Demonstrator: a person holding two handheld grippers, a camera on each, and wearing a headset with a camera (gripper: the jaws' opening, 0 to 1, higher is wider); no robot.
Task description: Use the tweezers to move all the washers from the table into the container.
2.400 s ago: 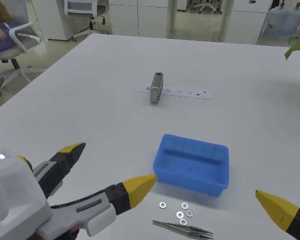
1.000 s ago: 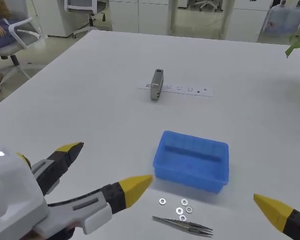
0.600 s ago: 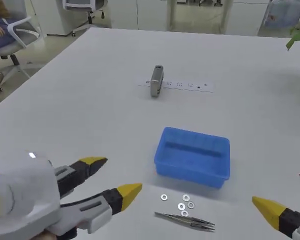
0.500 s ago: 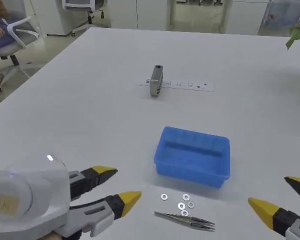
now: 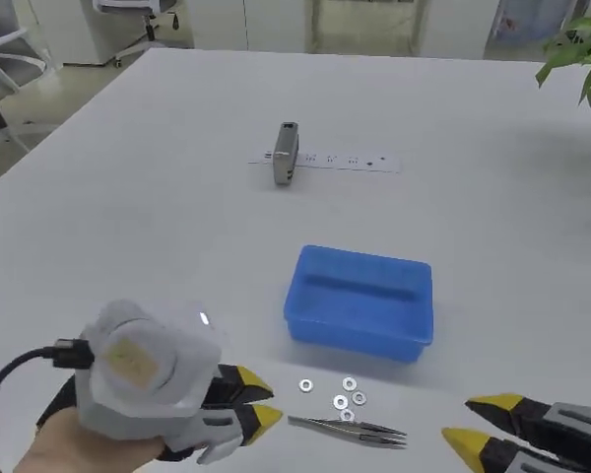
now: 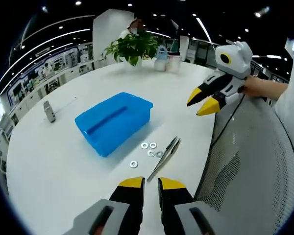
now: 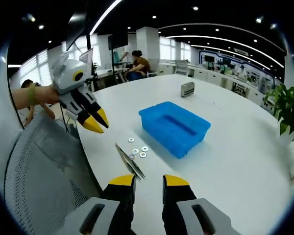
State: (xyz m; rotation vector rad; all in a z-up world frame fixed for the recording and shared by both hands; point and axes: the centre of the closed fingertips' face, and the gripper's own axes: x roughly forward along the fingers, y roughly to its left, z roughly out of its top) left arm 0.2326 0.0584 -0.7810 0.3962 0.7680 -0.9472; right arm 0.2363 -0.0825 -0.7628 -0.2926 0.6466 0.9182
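Several small metal washers (image 5: 340, 394) lie on the white table just in front of the blue container (image 5: 355, 335), which holds nothing. Silver tweezers (image 5: 347, 428) lie flat right below them. My left gripper (image 5: 261, 401) hovers to the left of the tweezers, its yellow tips a narrow gap apart with nothing between them. My right gripper (image 5: 481, 424) hovers to their right, open and holding nothing. In the left gripper view the washers (image 6: 147, 149), tweezers (image 6: 164, 159) and container (image 6: 95, 139) lie ahead of my left gripper (image 6: 151, 182). The right gripper view shows the tweezers (image 7: 130, 161) ahead of my right gripper (image 7: 149, 180).
A white power strip (image 5: 325, 160) with a grey block (image 5: 286, 153) on it lies beyond the container. A plant (image 5: 576, 59) stands at the far right. A mesh chair back (image 7: 44, 166) is close behind the table's near edge.
Both grippers' jaws have narrowed from wide open. The left gripper has drawn back toward the near edge, and the right one has come further into view. The head camera has shifted too.
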